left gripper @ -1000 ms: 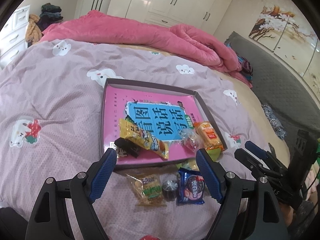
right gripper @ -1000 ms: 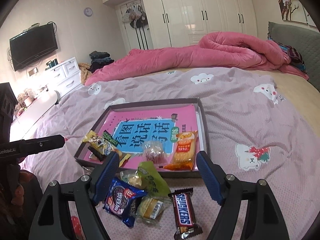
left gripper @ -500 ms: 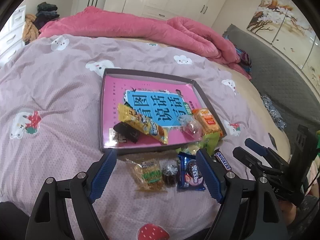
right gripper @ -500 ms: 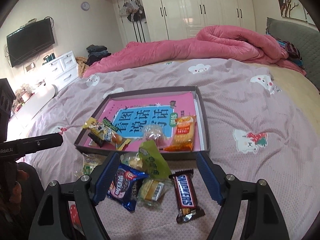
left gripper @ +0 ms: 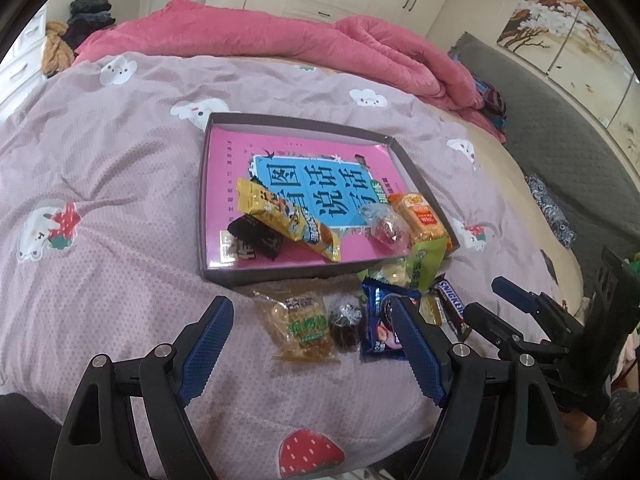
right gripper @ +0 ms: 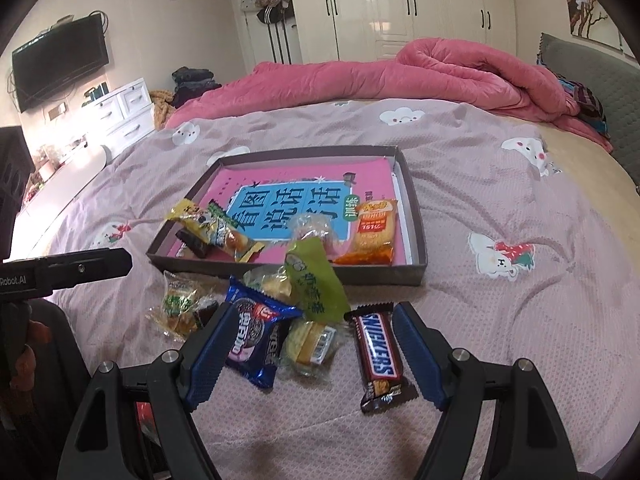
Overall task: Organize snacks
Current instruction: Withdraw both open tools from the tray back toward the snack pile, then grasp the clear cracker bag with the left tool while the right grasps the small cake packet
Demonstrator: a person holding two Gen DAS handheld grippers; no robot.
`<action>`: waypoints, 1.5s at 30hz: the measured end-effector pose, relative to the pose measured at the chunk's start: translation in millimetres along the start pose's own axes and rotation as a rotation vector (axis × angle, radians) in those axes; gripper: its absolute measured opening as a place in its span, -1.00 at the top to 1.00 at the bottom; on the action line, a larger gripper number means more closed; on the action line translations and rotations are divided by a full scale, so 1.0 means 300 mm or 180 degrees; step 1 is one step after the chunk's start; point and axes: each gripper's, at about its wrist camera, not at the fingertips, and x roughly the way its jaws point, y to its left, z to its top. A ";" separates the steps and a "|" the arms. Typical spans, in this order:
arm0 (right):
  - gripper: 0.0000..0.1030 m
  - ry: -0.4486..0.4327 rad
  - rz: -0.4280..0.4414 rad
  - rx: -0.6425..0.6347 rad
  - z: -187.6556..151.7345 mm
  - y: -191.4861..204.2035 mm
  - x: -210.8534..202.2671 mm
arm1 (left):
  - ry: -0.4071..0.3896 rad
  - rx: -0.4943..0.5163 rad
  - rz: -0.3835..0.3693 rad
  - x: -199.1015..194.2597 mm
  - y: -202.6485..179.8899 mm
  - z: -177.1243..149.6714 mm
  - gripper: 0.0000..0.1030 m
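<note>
A shallow grey box point(left gripper: 304, 272) point(right gripper: 416, 216) with a pink book inside lies on the bed. It holds a yellow bar point(left gripper: 288, 220), a black packet point(left gripper: 256, 238), a clear-wrapped sweet point(left gripper: 386, 228) and an orange packet point(right gripper: 374, 226). In front of it lie a green-labelled cracker pack point(left gripper: 306, 326), a dark sweet point(left gripper: 344, 322), a blue Oreo pack point(right gripper: 256, 340), a green packet point(right gripper: 316, 278), a yellow biscuit point(right gripper: 310, 342) and a Snickers bar point(right gripper: 378, 356). My left gripper point(left gripper: 310, 350) is open and empty above the loose snacks. My right gripper point(right gripper: 312, 354) is open and empty over them.
The bed has a mauve cover point(left gripper: 100, 160) with cloud prints. A pink duvet point(right gripper: 420, 76) is bunched at the far side. White drawers point(right gripper: 124, 112) and a TV point(right gripper: 60, 60) stand left. The right gripper shows in the left wrist view point(left gripper: 520, 320).
Both grippers have pulled back and risen, so the box and loose snacks sit farther ahead and more of the near bed shows. Both stay open.
</note>
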 end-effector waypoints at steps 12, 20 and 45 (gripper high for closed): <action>-0.53 0.0186 -0.0001 -0.0126 -0.041 0.038 0.024 | 0.0318 -0.0050 0.0068 0.053 0.030 -0.060 -0.60; -0.53 0.0306 0.0035 -0.0066 -0.056 0.025 0.050 | 0.0456 -0.0023 0.0168 0.103 0.037 -0.077 -0.60; 0.03 0.0677 -0.0034 0.0247 -0.054 -0.020 0.222 | 0.0541 0.0043 0.0336 0.209 0.002 -0.088 -0.60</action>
